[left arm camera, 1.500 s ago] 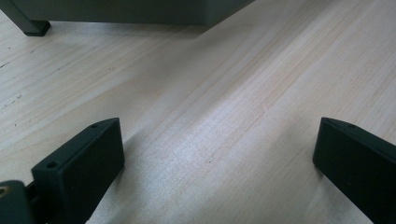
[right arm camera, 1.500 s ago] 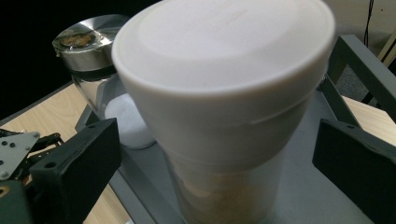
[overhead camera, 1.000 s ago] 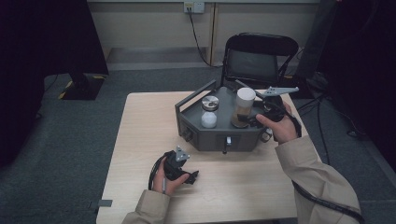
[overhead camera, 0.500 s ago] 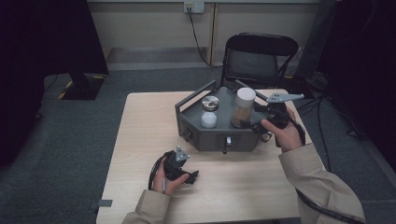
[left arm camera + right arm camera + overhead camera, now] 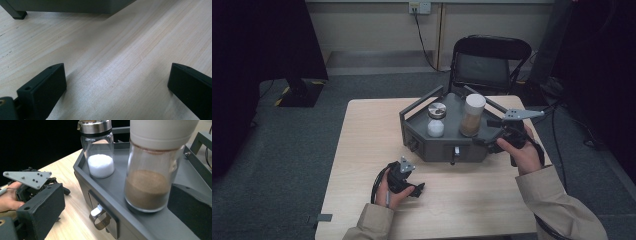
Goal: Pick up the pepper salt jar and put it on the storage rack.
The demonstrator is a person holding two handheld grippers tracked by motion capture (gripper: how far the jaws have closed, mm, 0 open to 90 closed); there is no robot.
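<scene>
Two jars – brown, white powder

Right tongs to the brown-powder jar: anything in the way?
Nothing visible. The right tongs are open and face the brown-powder jar directly, over the near wall of the grey tray. The salt shaker stands off to one side, apart from the jar.

Jar of brown powder: white cap cut off by the right gripper view's top edge | shaker of white grains: lid top cropped there too | grey tray: just its underside and one foot, left gripper view | drawer clip: too small to read from above
</scene>
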